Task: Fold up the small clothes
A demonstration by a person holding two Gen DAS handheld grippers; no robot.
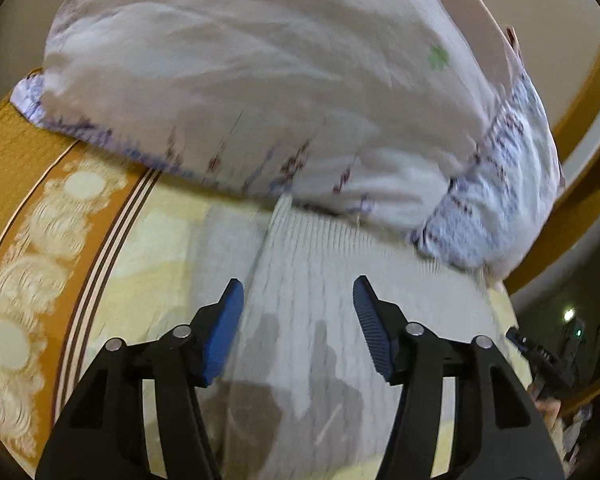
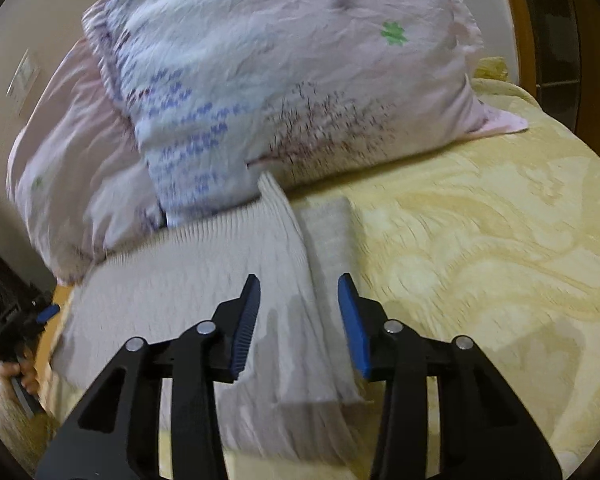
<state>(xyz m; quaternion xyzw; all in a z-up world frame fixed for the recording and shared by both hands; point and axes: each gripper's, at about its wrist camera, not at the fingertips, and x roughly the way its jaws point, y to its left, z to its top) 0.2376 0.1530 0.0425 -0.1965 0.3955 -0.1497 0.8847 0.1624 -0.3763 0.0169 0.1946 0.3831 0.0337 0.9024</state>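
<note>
since both the left gripper [image 1: 299, 300] and the right gripper [image 2: 298, 300] hang with jaws apart and nothing between them over the grey knit garment [image 2: 204, 272], which lies on the yellow bedspread [image 2: 480, 248] with its ribbed end against the pillow [image 2: 284, 80], the next grasp would best take one cloth layer near an edge. motion blur hides the knit's detail, and its near end is cut off behind the fingers, so its shape stays uncertain.
</note>
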